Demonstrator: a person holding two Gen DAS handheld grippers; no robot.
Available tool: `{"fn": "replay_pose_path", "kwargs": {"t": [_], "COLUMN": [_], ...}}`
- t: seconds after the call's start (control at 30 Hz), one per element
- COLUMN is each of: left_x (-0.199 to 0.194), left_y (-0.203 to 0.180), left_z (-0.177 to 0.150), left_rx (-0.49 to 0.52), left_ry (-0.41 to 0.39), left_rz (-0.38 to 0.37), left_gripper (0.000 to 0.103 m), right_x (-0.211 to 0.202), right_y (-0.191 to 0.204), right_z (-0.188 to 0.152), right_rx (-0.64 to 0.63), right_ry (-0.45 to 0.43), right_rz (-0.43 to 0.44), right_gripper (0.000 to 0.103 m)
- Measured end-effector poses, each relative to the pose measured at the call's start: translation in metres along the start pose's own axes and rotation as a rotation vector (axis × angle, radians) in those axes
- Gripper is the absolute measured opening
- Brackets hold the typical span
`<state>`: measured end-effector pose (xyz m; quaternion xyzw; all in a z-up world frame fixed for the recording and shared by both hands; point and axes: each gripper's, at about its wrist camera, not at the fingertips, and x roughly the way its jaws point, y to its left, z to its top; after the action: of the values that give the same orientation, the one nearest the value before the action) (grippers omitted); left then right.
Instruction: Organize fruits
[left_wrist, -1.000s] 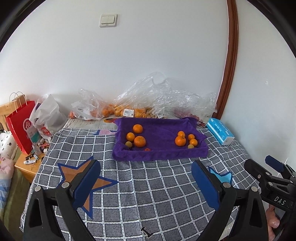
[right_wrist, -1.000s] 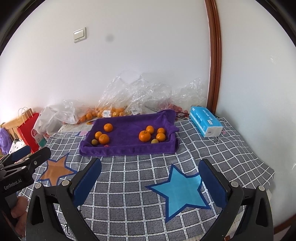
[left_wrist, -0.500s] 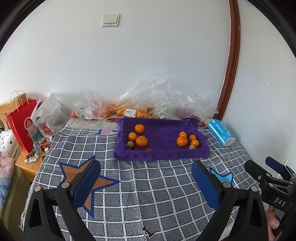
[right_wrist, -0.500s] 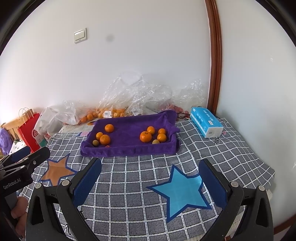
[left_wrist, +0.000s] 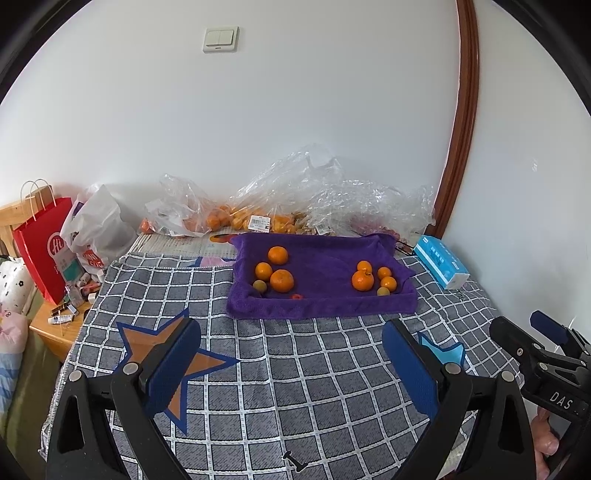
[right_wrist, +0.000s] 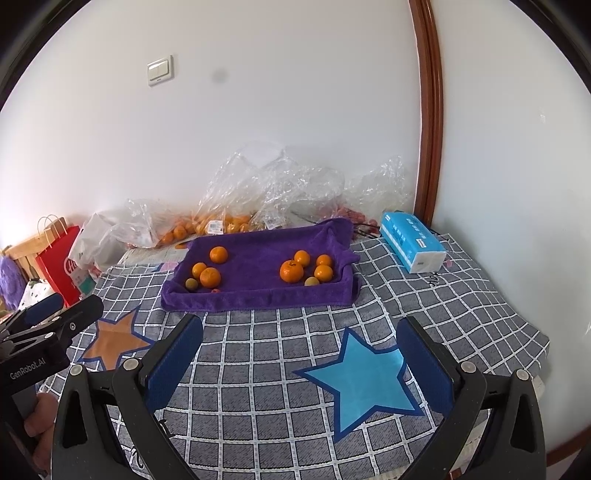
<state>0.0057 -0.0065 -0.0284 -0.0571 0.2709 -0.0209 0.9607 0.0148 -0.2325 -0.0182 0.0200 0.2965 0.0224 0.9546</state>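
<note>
Both grippers spread wide and empty above the checked cloth, fruit waiting on the purple towel.

The left gripper (left_wrist: 291, 363) fills the lower frame, blue pads far apart; the right gripper (right_wrist: 299, 356) likewise gapes over the blue star (right_wrist: 364, 376). Mid-frame beyond both lies the purple towel (left_wrist: 321, 302), holding a left cluster of oranges (left_wrist: 282, 280) and a right cluster (left_wrist: 362, 280). Behind it, against the wall, sit clear plastic bags (left_wrist: 332, 199); a blue tissue pack (right_wrist: 412, 242) lies at right.
</note>
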Motion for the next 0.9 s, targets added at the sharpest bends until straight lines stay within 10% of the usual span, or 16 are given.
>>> {"fn": "replay_pose_path", "kwargs": {"t": [0.9], "left_x": [-0.0013], "left_y": [0.0015], "left_z": [0.0015], "left_rx": [-0.005], "left_ry": [-0.002], "left_rz": [0.001], "left_gripper": [0.099], "right_x": [0.0015], "right_y": [0.0027], "right_z": [0.0006], "right_rx": [0.0], "right_ry": [0.013], "right_rz": [-0.003], "right_gripper": [0.103]}}
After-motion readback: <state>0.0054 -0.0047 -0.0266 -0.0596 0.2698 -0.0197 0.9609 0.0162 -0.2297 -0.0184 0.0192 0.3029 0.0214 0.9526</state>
